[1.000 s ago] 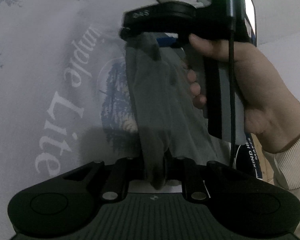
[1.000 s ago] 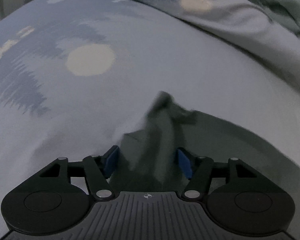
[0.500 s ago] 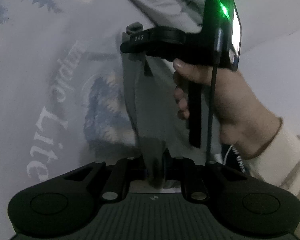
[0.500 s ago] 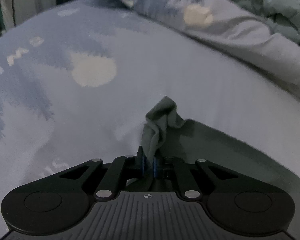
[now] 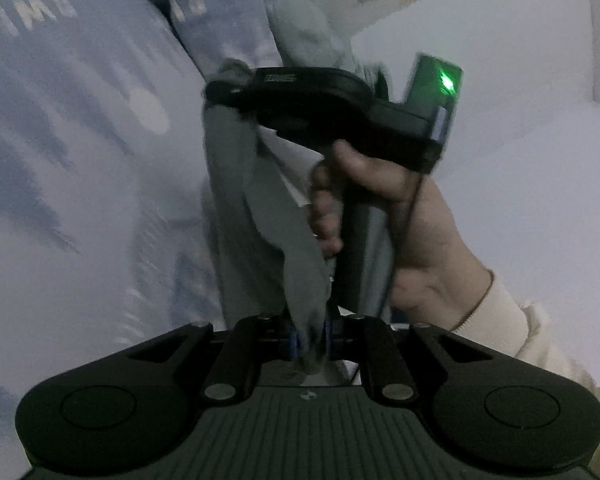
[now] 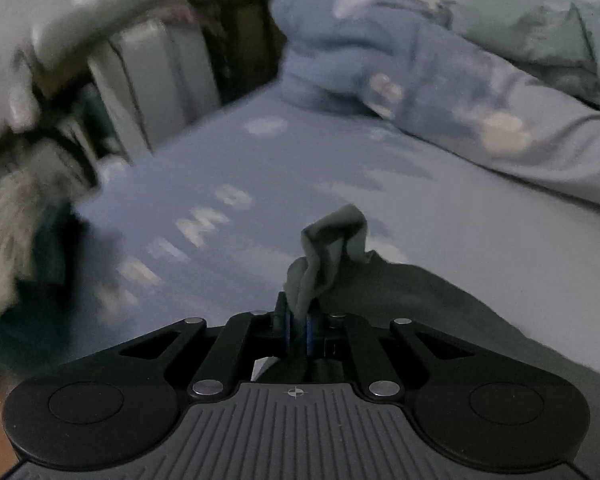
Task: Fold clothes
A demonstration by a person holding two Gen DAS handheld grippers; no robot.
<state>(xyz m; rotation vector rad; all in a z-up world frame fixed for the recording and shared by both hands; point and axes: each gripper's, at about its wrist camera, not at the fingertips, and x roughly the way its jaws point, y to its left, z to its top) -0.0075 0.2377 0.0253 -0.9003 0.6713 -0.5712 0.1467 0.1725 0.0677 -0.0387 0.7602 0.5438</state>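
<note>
A grey garment [image 5: 256,208] hangs stretched between both grippers above a bed. My left gripper [image 5: 310,344] is shut on one bunched end of it. In the left wrist view the right gripper's black body [image 5: 316,100] grips the garment's far end, a hand around its handle. In the right wrist view my right gripper [image 6: 298,330] is shut on a crumpled grey corner [image 6: 332,240], and the rest of the garment [image 6: 420,304] trails down to the right.
A pale blue bed sheet [image 6: 260,184] with white lettering lies below. A rumpled blue duvet [image 6: 400,64] and greenish bedding [image 6: 540,12] sit at the back. A radiator-like panel [image 6: 156,76] and clutter stand at the bed's left edge. A white wall [image 5: 520,160] is on the right.
The right gripper closed on the garment's corner. Both grippers have risen, lifting the garment off the sheet, and the views have swung up toward the duvet and wall.
</note>
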